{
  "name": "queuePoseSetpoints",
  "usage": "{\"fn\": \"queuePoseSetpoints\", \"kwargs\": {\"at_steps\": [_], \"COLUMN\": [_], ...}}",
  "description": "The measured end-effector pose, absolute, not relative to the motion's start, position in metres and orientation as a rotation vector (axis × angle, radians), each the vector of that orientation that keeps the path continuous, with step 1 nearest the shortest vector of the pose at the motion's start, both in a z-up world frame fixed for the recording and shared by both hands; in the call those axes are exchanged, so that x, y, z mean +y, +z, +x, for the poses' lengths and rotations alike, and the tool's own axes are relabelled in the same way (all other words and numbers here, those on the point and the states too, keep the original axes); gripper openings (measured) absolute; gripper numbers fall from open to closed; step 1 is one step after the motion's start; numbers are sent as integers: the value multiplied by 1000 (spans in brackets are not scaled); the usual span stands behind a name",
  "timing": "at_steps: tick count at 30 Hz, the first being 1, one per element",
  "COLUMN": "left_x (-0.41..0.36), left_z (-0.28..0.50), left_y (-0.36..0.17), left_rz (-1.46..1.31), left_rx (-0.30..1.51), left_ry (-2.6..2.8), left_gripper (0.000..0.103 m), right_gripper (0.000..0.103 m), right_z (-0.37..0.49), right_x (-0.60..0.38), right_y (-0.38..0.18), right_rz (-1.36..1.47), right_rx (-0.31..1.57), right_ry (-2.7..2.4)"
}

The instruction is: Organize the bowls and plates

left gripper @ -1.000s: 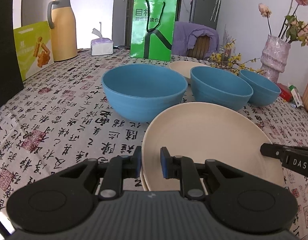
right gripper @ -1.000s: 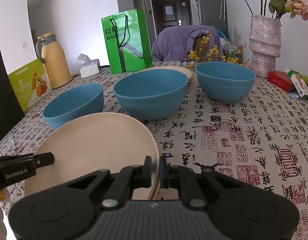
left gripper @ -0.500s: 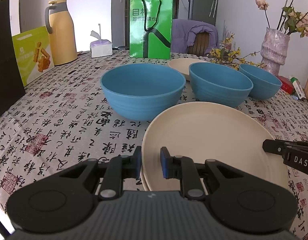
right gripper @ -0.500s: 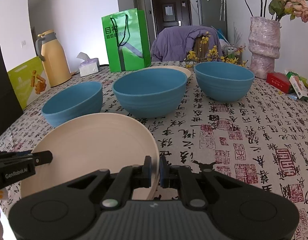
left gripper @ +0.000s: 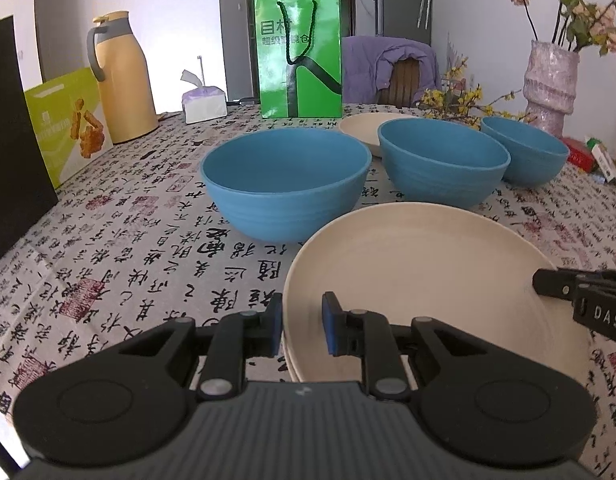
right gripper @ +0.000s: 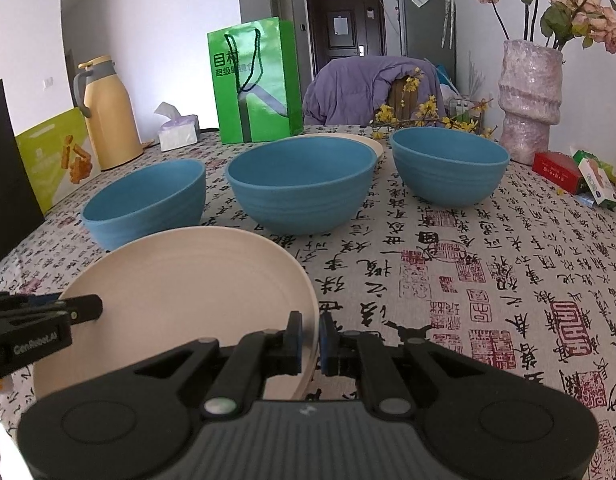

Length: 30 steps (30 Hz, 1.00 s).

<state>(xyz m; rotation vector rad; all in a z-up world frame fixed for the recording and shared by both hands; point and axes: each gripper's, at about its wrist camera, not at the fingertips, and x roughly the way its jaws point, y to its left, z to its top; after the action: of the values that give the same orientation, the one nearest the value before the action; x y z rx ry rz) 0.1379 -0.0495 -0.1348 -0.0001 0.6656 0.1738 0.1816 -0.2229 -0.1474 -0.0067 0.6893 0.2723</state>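
Note:
A cream plate (left gripper: 428, 280) is held at two sides above the patterned tablecloth (left gripper: 128, 220). My left gripper (left gripper: 302, 328) is shut on the plate's left rim. My right gripper (right gripper: 308, 338) is shut on its right rim; the plate also shows in the right wrist view (right gripper: 180, 280). Three blue bowls stand in a row behind it: left (left gripper: 284, 180), middle (left gripper: 444, 160), right (left gripper: 524, 148). A second cream plate (left gripper: 360, 126) lies behind the bowls, partly hidden.
At the table's back stand a green paper bag (left gripper: 300, 56), a yellow thermos jug (left gripper: 122, 76), a tissue box (left gripper: 204, 104), a green snack box (left gripper: 68, 116) and a pink vase with flowers (left gripper: 552, 80). Small boxes (right gripper: 576, 172) lie at the right edge.
Both grippers have lifted and tilted the cream plate slightly; the views rose a little and the bowls look lower and farther. Both grips are unchanged.

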Motion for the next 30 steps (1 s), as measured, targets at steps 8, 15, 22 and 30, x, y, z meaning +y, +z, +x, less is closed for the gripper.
{"fn": "queuePoseSetpoints", "kwargs": {"at_steps": [8,15,22,30], "left_x": [-57,-57,-60,-27], "left_z": [142,142,142,130], "left_y": [-137,-142,-143,-109], "left_rz": [66,75,91,-73], "left_rx": [663,649,635,581], "left_ry": [200,205,197,136], "left_gripper": [20,20,26,97], "right_gripper": [9,9,13,89], "right_z": [181,178,178,182], "right_x": [-220,-218,-218,-255], "right_y": [-152,-152,-153,-127], "right_rz": [-24,-47,-46,126], "right_rx": [685,667,664,640], "right_ry": [270,268,283,360]}}
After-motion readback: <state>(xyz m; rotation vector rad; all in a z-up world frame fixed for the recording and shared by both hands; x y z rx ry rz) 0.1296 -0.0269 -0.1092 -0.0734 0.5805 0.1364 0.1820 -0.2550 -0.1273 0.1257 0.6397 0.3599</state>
